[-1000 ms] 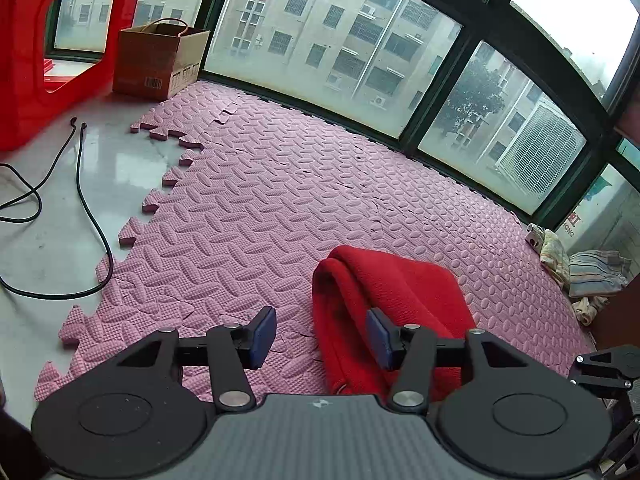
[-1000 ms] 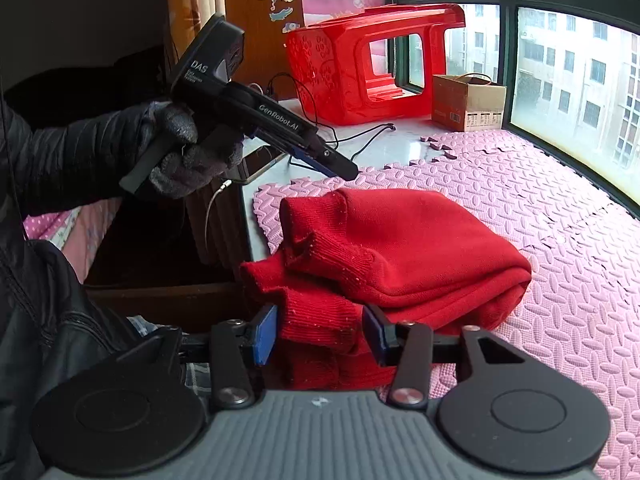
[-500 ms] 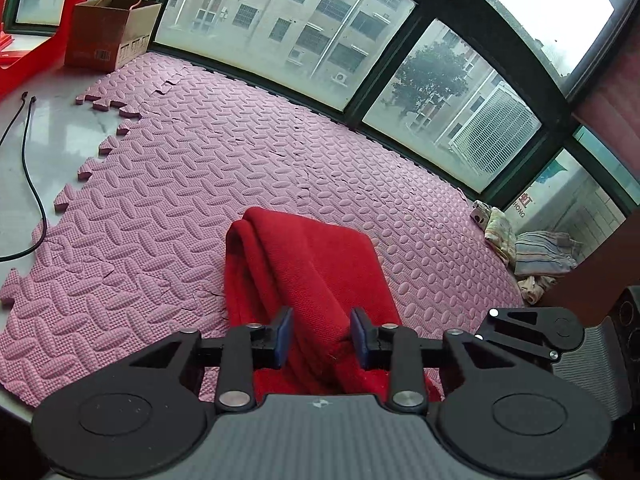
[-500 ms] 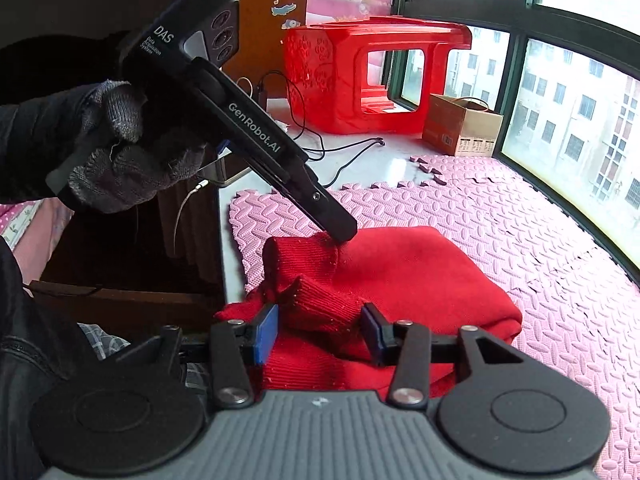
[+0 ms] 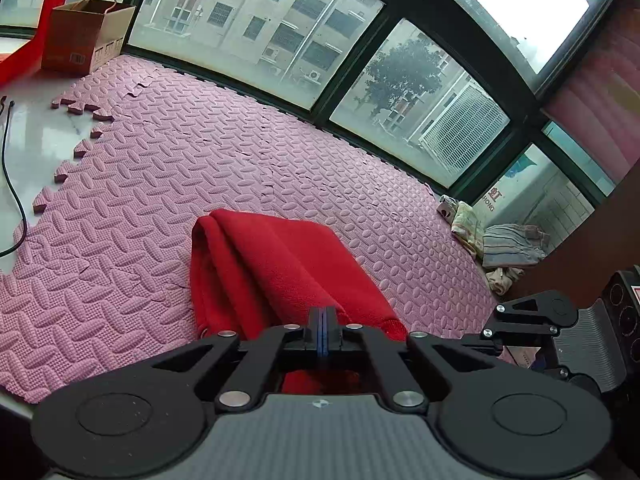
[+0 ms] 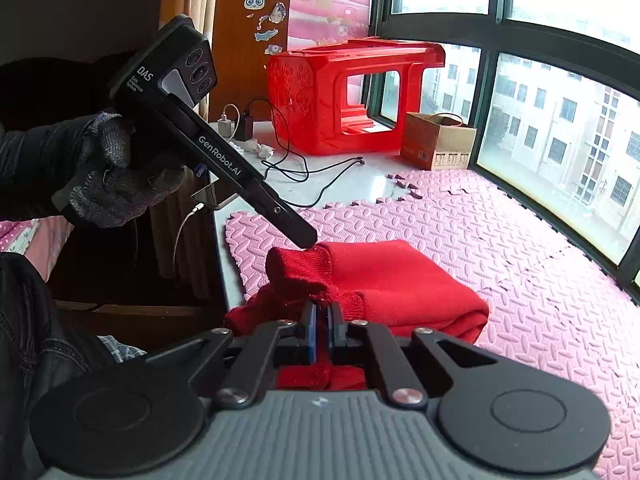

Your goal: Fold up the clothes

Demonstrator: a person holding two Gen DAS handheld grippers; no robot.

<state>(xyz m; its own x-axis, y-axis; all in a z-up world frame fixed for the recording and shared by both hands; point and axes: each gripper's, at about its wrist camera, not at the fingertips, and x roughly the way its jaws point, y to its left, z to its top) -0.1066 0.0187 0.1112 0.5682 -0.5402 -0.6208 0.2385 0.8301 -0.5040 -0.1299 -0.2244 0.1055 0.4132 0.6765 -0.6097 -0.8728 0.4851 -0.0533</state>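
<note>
The red sweater (image 5: 280, 268) lay folded on the pink foam mat (image 5: 160, 168) near its front edge. The left gripper (image 5: 322, 330) had its fingers pressed together on a fold of the sweater; its own body hid the cloth beneath. The right gripper (image 6: 321, 330) pinched a ribbed cuff, only a thin gap showing. The left hand (image 6: 116, 176) wore a grey glove.
</note>
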